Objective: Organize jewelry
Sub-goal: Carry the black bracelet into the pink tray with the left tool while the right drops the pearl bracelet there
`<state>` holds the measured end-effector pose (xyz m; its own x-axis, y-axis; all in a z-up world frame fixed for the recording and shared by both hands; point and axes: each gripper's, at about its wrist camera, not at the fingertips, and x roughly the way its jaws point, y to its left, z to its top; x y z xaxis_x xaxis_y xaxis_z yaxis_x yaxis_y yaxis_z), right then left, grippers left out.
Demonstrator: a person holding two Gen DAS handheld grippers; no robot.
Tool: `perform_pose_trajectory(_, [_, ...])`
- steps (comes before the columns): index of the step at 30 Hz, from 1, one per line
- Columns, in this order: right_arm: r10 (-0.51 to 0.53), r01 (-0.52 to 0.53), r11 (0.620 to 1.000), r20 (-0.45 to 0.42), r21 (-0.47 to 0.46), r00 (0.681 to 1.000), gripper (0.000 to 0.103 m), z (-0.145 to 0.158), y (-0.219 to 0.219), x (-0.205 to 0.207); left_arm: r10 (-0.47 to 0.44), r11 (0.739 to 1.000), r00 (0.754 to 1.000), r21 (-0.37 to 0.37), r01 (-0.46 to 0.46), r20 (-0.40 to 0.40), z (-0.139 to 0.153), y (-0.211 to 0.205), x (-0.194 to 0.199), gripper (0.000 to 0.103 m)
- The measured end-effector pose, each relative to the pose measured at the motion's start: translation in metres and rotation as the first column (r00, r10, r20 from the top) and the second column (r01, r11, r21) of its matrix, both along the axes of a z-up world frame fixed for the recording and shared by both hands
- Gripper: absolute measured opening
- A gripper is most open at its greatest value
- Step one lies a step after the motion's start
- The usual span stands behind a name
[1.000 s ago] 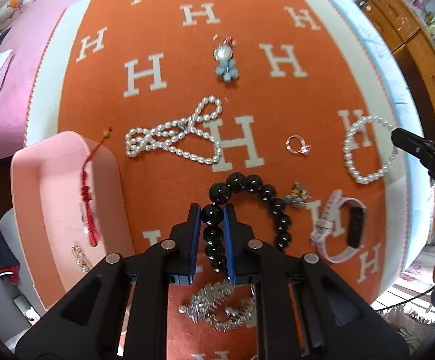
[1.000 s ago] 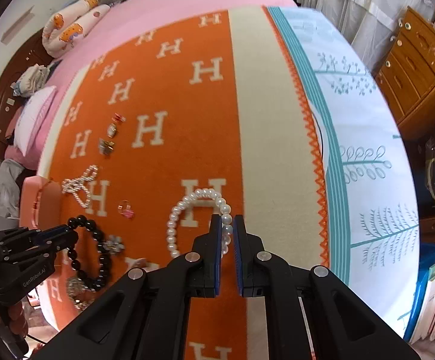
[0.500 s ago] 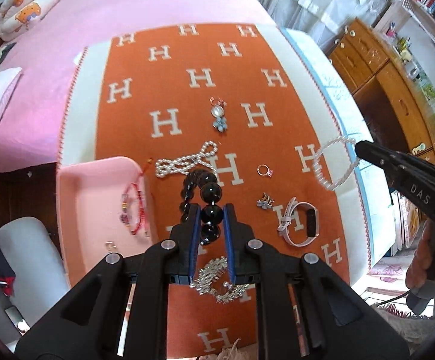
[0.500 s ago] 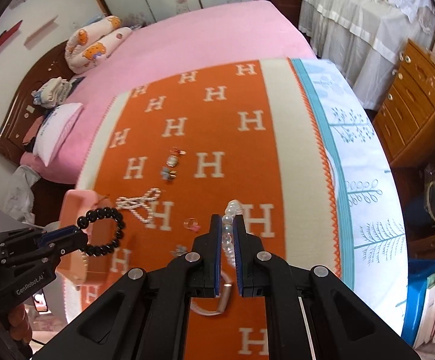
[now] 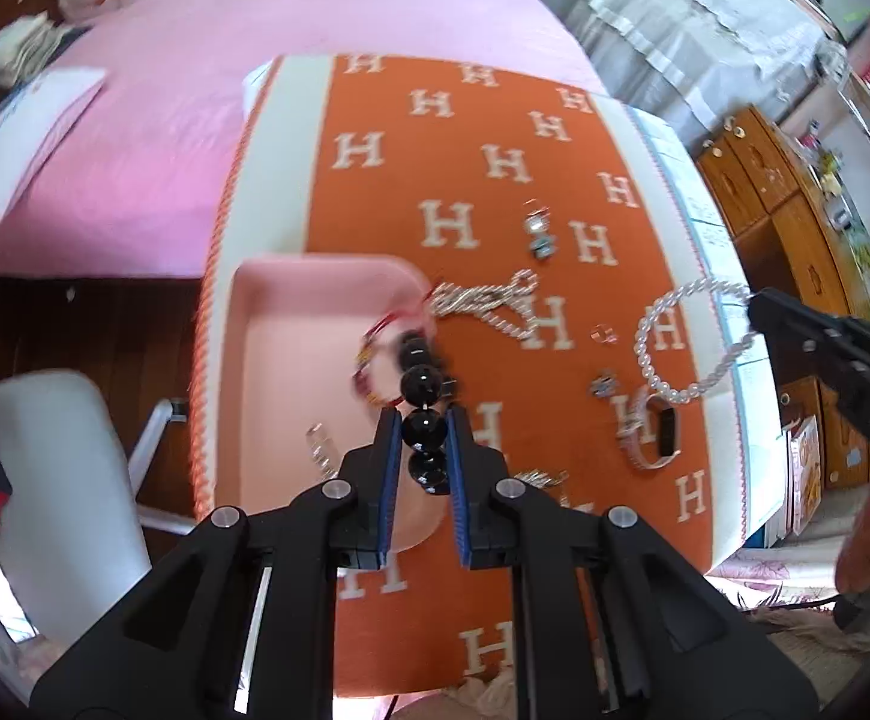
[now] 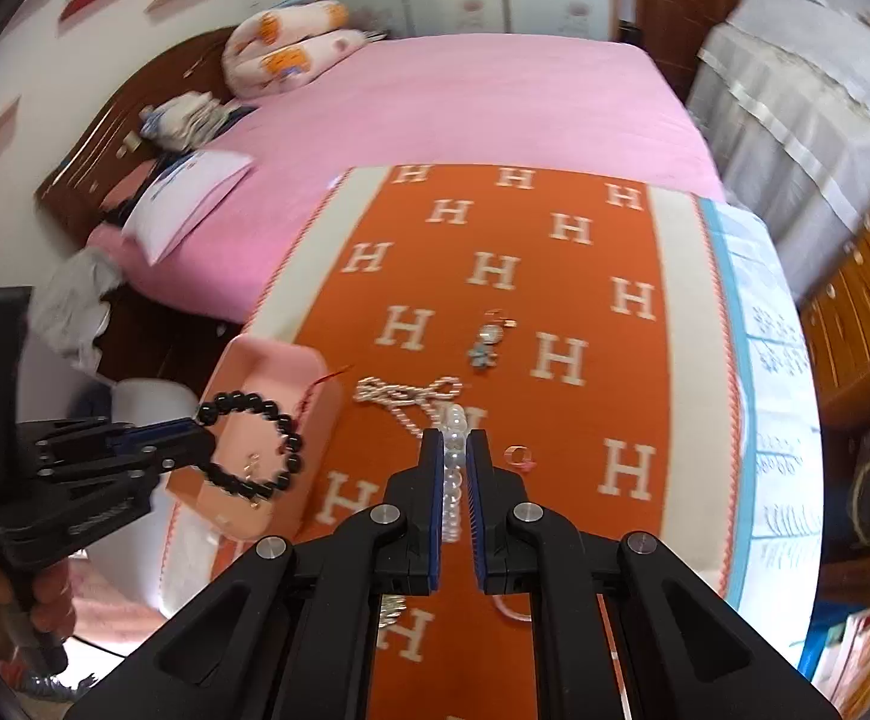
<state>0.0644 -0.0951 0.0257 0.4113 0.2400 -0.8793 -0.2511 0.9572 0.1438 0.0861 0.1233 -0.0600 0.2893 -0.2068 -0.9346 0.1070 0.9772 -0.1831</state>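
Gripping the black bead bracelet [image 5: 420, 396] in my left gripper [image 5: 424, 441], I held it above the pink tray [image 5: 291, 360], while my right gripper [image 6: 454, 456] clamped the pearl bracelet [image 5: 690, 342] in the air over the orange H-patterned blanket [image 6: 495, 252].

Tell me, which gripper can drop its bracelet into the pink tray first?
Probably the left gripper: its black bead bracelet hangs over the pink tray. The right gripper holds the pearl bracelet over the blanket.
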Motion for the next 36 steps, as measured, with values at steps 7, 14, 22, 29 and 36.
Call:
perform_pose_trajectory(7, [0.133,-0.133,0.99,0.003,-0.045,0.991,0.007,0.005,0.06,-0.006,0.069,0.998,0.996,0.011,-0.068,-0.058,-0.043,0.036,-0.02,0.012])
perform_pose_trajectory(14, [0.228,-0.227,0.973,0.015,-0.049,0.974,0.007,0.011,0.113,-0.009,0.134,0.99,0.988,0.059,-0.13,-0.079,-0.069,0.063,-0.032,0.012])
perform_pose_trajectory(22, [0.304,-0.304,0.952,-0.004,-0.044,0.953,0.007,0.008,0.158,-0.01,0.145,0.987,0.989,0.071,-0.143,-0.029,-0.067,0.067,-0.026,0.012])
perform_pose_trajectory(29, [0.327,-0.327,0.945,-0.017,-0.007,0.945,0.007,0.006,0.177,0.0,0.123,0.992,0.992,0.037,-0.124,0.015,-0.049,0.058,-0.01,0.012])
perform_pose_trajectory(36, [0.324,-0.324,0.946,-0.045,0.017,0.945,0.007,-0.004,0.183,0.017,0.127,0.991,0.992,0.053,-0.127,-0.004,-0.058,0.055,0.011,0.012])
